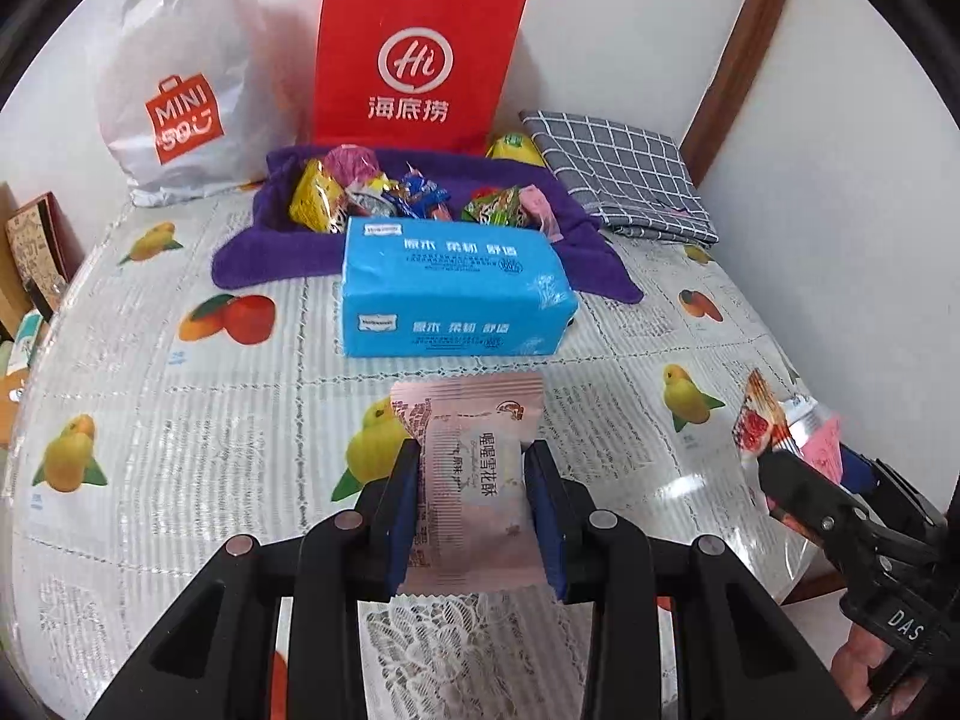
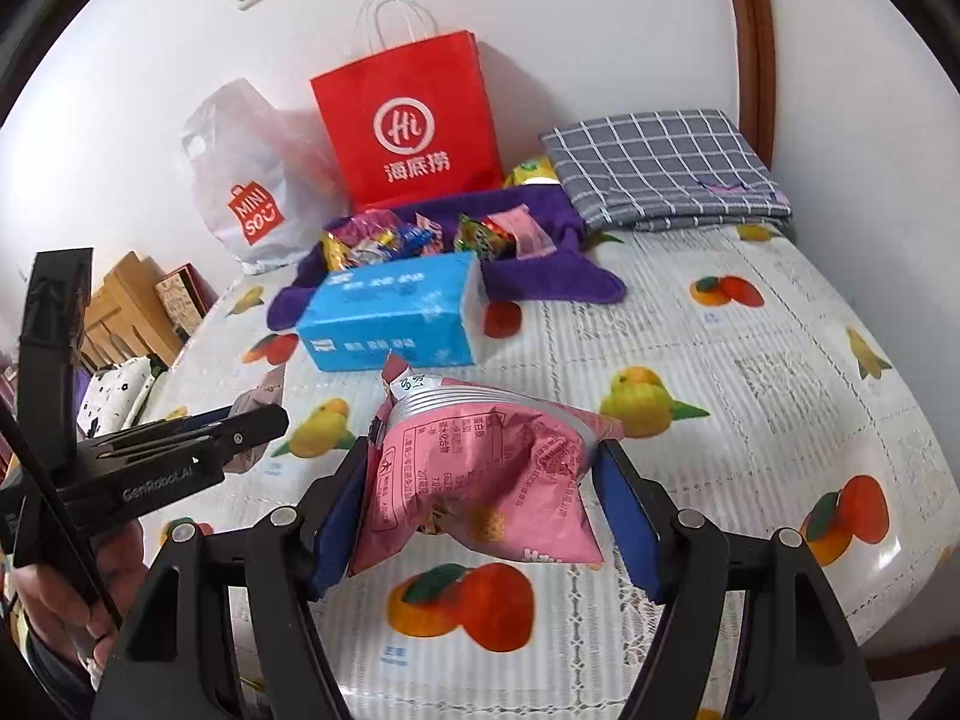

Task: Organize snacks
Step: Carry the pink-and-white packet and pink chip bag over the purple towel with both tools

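My left gripper (image 1: pixel 474 498) is shut on a pale pink snack packet (image 1: pixel 471 480) with Chinese print, held above the table in front of a blue tissue pack (image 1: pixel 453 288). My right gripper (image 2: pixel 483 504) is shut on a crumpled pink snack bag (image 2: pixel 480 480); it also shows at the right in the left wrist view (image 1: pixel 804 456). Several small wrapped snacks (image 1: pixel 384 192) lie in a heap on a purple towel (image 1: pixel 288 252) behind the tissue pack. The left gripper shows at the left in the right wrist view (image 2: pixel 252 420).
A red paper bag (image 1: pixel 414 60) and a white plastic Miniso bag (image 1: pixel 180 90) stand against the wall. A folded grey checked cloth (image 1: pixel 624 174) lies at the back right. The round table (image 1: pixel 180 420) has a fruit-print cover. Boxes (image 2: pixel 132 306) sit beyond its left edge.
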The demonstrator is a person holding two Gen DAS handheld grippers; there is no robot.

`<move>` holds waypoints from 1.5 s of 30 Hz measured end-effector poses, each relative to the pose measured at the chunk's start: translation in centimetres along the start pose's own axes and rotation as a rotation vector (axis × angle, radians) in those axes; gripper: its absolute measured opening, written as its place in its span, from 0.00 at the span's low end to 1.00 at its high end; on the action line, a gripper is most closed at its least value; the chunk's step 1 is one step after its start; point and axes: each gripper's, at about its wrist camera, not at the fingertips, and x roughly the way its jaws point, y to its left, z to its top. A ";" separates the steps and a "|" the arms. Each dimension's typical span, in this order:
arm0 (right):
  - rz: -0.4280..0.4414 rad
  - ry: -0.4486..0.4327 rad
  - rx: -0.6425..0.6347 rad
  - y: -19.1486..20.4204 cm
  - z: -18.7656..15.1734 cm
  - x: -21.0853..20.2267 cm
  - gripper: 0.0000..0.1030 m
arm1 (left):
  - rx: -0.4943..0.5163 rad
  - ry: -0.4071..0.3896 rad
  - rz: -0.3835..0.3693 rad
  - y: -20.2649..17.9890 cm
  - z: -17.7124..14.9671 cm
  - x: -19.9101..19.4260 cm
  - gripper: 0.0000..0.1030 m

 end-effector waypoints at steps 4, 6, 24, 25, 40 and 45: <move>0.004 -0.014 0.002 0.6 0.4 -0.6 0.69 | 0.000 -0.012 -0.002 0.1 0.3 -1.1 0.32; 0.016 -0.016 0.011 0.7 0.6 -0.8 0.69 | 0.003 -0.025 -0.006 0.2 0.4 -1.7 0.32; 0.026 -0.049 -0.019 3.0 3.7 -0.9 0.69 | 0.017 -0.059 -0.019 1.3 2.6 -3.6 0.32; 0.027 -0.049 -0.020 3.1 3.9 -0.7 0.69 | 0.017 -0.060 -0.018 1.4 2.8 -3.6 0.32; 0.042 -0.072 -0.043 4.3 8.2 1.9 0.69 | 0.025 -0.083 -0.013 2.9 6.4 -3.6 0.32; 0.038 -0.077 -0.064 4.7 9.4 2.6 0.69 | 0.020 -0.091 -0.014 3.5 7.8 -3.2 0.32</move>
